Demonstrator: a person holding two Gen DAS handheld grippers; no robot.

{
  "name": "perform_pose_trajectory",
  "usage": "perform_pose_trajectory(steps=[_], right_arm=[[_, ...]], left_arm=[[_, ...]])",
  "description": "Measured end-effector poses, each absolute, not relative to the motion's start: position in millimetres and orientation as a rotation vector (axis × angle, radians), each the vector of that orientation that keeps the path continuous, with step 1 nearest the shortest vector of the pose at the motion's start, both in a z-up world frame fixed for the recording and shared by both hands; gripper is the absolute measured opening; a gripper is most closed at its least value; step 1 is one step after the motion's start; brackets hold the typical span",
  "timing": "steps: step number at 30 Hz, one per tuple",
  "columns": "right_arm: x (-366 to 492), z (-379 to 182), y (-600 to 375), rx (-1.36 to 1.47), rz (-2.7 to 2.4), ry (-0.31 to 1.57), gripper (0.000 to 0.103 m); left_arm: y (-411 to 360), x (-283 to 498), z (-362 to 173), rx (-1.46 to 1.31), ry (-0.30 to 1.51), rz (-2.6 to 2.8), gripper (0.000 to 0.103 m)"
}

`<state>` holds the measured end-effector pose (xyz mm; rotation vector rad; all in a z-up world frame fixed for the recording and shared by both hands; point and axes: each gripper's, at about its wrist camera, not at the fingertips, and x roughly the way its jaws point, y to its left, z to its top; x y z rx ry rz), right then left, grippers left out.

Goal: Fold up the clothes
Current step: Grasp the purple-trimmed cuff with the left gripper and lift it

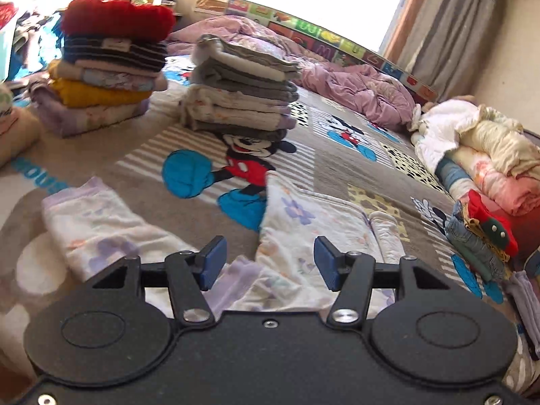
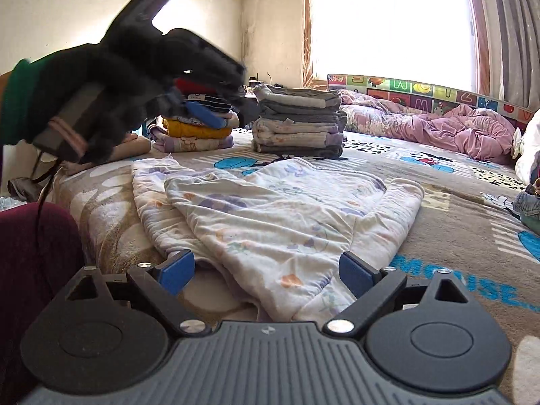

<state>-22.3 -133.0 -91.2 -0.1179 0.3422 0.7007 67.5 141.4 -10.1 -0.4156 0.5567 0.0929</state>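
A: Left wrist view. Left tool (image 1: 266,261) released, nothing between its blue pads (image 1: 213,261); it hangs above the near edge of the floral garment (image 1: 303,229), which lies on the bed (image 1: 337,165). One part of the garment trails off toward 9 o'clock. Two folded stacks (image 1: 236,91) stand at 11 and 12 o'clock.

B: Right wrist view?

A: Right tool (image 2: 266,275) spread wide, grasping nothing, low over the garment's (image 2: 270,216) near hem. The gloved left hand (image 2: 111,101) is up at 10 o'clock, clear of the cloth, blurred.

B: Step?

A: Judged mid-fold: garment spread flat, partly doubled, sleeve out at 3 o'clock. Next move likely needs both tools to drop onto an edge, pinch one layer only, and carry it across evenly without dragging the lower layer.
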Motion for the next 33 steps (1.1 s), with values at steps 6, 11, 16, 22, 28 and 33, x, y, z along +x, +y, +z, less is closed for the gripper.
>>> perform_pose_trajectory(steps=[6,11,16,22,28,33], right_arm=[[-23,-95,-125,-0.139,0.695,0.358,0.092],[-22,-107,-113,-0.174,0.691,0.403,0.093],[-25,-106,-116,-0.154,0.673,0.393,0.092],[-23,-110,-118,-0.155,0.689,0.407,0.092],[-24,-106,-127,-0.132,0.674,0.383,0.092],[-20,-104,-138,-0.098,0.659,0.377,0.092]], left_arm=[[175,39,-41,-0.610,0.617,0.127,0.056],[165,44,-65,-0.659,0.648,0.068,0.056],[152,61,-75,-0.578,0.635,0.093,0.051],[142,67,-69,-0.468,0.598,0.074,0.011],[126,74,-31,-0.527,0.499,-0.022,0.009],[95,109,8,-0.599,0.435,-0.161,0.009]])
